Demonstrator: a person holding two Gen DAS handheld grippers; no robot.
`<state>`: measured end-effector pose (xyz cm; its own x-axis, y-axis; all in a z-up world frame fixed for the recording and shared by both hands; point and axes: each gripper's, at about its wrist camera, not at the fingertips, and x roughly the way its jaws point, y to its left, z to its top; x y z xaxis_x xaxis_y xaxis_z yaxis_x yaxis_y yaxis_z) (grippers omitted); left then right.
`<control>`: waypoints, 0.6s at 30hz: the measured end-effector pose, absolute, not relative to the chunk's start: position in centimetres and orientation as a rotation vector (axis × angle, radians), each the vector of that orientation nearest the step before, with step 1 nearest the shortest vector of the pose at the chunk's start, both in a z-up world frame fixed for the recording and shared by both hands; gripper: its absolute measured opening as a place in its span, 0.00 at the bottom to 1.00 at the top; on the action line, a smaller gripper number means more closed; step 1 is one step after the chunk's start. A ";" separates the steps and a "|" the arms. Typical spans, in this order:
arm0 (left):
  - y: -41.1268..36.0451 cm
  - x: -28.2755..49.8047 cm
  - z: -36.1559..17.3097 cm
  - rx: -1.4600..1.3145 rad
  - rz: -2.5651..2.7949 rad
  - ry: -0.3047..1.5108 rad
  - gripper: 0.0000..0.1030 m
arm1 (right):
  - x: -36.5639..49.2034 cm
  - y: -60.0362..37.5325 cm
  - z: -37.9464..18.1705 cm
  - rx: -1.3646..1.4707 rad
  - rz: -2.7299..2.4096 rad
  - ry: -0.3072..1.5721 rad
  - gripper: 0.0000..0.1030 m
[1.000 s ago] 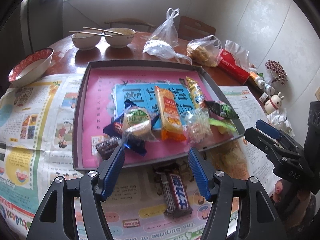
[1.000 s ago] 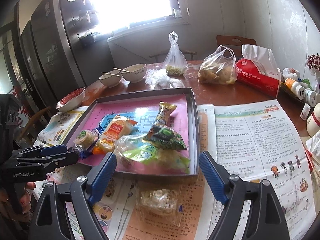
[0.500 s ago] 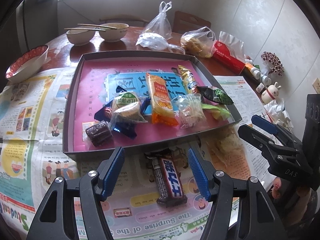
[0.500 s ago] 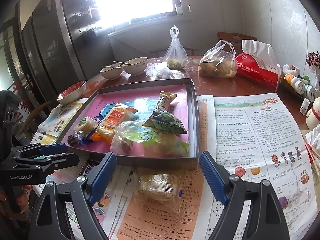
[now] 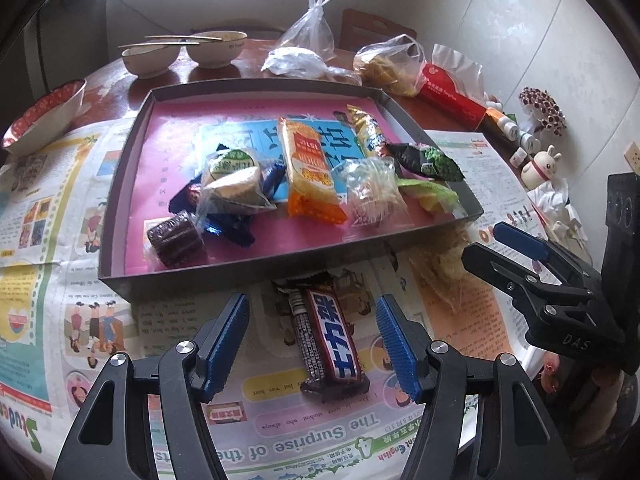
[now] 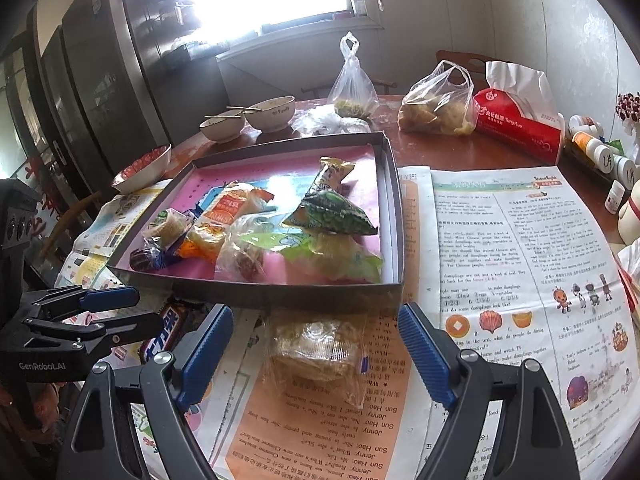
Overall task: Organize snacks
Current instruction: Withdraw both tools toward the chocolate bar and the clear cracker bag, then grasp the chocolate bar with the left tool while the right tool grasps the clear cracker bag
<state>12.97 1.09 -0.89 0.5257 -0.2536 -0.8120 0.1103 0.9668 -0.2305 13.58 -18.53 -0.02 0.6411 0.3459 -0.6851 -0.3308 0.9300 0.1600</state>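
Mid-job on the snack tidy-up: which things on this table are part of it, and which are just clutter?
Job:
- tray with snacks already in it
- chocolate bar on the newspaper, between the open left gripper fingers, untouched
- clear-wrapped pastry on the newspaper, ahead of the open right gripper

Clutter:
- bowls with chopsticks
- red-rimmed bowl
- plastic bags
- tissue pack
- bottles

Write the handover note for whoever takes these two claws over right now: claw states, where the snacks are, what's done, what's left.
Left claw: open, empty, straddling the chocolate bar on the newspaper.
Right claw: open, empty, over the clear-wrapped snack, also on the newspaper.
Done: the other snacks lie in the tray.
Left: these two snacks, both just outside the tray's near wall, probably go in next.
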 end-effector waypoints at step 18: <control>0.2 13.3 -2.7 -0.141 -0.208 1.035 0.66 | 14.3 -17.9 -2.7 -0.049 0.367 0.827 0.82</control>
<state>13.27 0.16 -2.71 0.4935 -0.2367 -0.8369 0.1043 0.9714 -0.2132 14.26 -17.86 -2.65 0.6182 0.2999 -0.7265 -0.3378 0.9360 0.0990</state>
